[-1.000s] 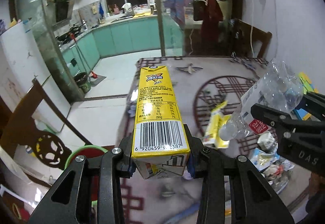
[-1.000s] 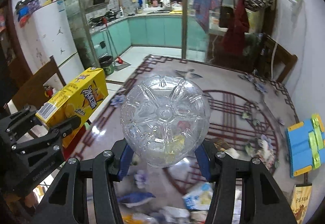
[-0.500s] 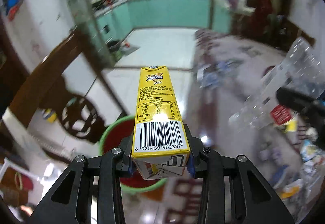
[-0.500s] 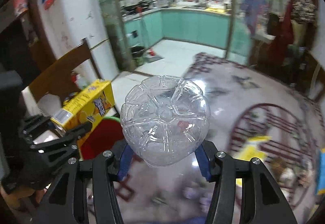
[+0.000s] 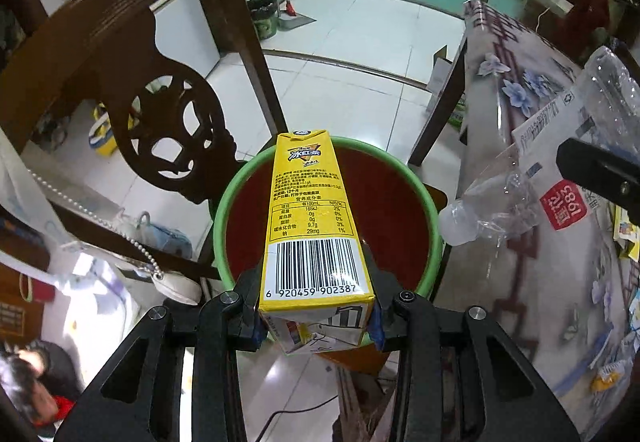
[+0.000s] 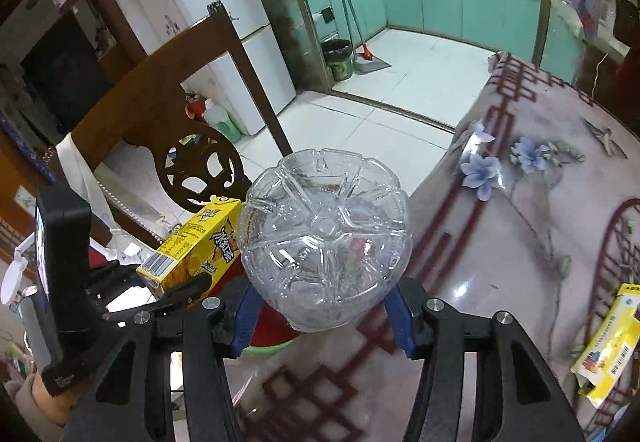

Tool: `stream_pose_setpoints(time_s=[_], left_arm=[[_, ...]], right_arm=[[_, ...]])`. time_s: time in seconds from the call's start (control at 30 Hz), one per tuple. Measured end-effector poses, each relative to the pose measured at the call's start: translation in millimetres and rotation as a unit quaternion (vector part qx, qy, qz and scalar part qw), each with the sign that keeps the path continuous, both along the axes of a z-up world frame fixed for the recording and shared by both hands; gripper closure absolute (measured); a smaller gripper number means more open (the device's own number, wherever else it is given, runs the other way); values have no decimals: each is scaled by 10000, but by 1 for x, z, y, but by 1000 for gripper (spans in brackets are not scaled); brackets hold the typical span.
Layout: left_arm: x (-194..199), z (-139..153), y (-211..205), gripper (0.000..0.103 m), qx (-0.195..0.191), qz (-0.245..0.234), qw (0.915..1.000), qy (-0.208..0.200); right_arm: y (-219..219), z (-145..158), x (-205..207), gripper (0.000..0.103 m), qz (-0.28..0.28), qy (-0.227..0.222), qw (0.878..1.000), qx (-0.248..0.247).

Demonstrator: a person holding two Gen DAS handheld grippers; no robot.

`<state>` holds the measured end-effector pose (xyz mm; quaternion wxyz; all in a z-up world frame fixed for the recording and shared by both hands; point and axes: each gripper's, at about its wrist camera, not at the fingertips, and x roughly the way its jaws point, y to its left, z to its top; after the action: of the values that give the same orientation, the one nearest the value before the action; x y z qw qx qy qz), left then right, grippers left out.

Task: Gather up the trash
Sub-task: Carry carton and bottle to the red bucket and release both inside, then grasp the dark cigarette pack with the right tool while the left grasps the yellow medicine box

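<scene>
Surface: a dining table under a glossy pale cloth with dark red lattice and blue flowers (image 6: 532, 226). It stands on a white tiled floor (image 5: 360, 41), with teal kitchen cabinets (image 6: 440, 1) beyond. One carved dark wooden chair (image 5: 132, 53) stands beside the table. One round red bin with a green rim (image 5: 320, 209) sits between chair and table edge.

Left gripper (image 5: 316, 314): jaws clamped on the base of a yellow rectangular drink carton with a barcode panel (image 5: 312, 222), which is held above the bin mouth, apparently undamaged.

Right gripper (image 6: 322, 318): jaws closed around a clear, crumpled plastic bottle with a red-and-white label (image 5: 560, 177), held over the table edge just beside the bin, its petal-shaped base facing the right wrist camera.

Count: two cartons visible, the second, a yellow carton (image 6: 608, 346), lying on the table; one bottle.
</scene>
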<state>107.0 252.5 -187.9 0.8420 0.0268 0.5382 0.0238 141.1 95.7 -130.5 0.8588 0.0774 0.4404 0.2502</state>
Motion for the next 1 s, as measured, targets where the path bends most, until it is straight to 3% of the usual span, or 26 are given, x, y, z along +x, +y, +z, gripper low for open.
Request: stream_pose_setpoints(time_s=[0.17,0.23,0.3,0.33,0.37,0.57,0.7,0.87,1.0], left_arm=[[10,-5,5,67,-65,81,9999,27],[14,-6,8,58,17,133,9999,-3],[13,-3,7,28,72,142,9998,-108],[13,-1,7,24,110,146,9997,-167],[12,1,7,22,128,130,9996,-228],[11,11,-1,22,86,-42,9994,-321],[9,18,-19,22,49,-302,9988,-391],[7,24,-65,22,-65,-832,9956,-431],[-1,32,-114,22,-167,-1394,9889,-480]], right_arm=[[11,-11,13,49,76,181,9998,-14],[13,-14,16,48,86,257,9996,-19],[13,-16,16,47,11,278,9996,-62],[11,-17,16,43,-36,297,9996,-24],[9,-18,16,39,-68,312,9995,42],[-14,-7,7,39,-368,253,9988,207],[-55,2,-12,39,-804,174,9964,187],[-138,4,-50,39,-1692,200,9854,56],[-218,1,-74,39,-2081,286,9769,-404]])
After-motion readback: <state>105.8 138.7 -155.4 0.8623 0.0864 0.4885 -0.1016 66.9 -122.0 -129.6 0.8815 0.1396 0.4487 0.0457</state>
